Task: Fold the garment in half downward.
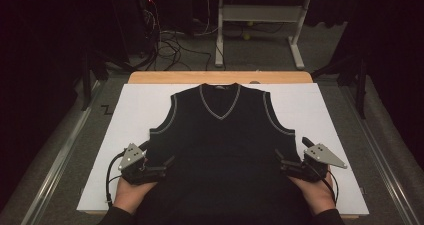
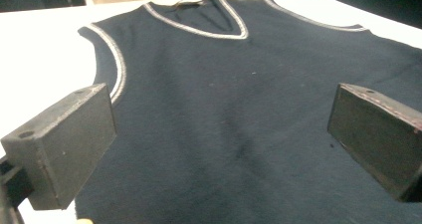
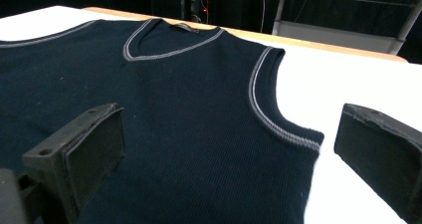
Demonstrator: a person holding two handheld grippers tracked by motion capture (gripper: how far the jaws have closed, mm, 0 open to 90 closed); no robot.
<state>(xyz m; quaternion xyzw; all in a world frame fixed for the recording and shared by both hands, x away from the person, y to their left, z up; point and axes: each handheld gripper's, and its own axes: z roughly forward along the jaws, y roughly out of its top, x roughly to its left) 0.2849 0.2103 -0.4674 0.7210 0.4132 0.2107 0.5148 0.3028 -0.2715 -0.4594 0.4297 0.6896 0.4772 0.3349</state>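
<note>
Two grippers are on this one, both with jaws spread wide and pinching nothing. The left gripper (image 1: 167, 164) sits at the side edge of the dark vest (image 1: 220, 150), the right gripper (image 1: 281, 161) at the opposite edge. That vest lies flat on the white sheet (image 1: 135, 105), stretching ahead between each pair of fingers.

Dim room, dark surroundings, white sheet (image 1: 310, 110) brightly lit from above, glare at its far-left corner, jaws softly blurred up close
</note>
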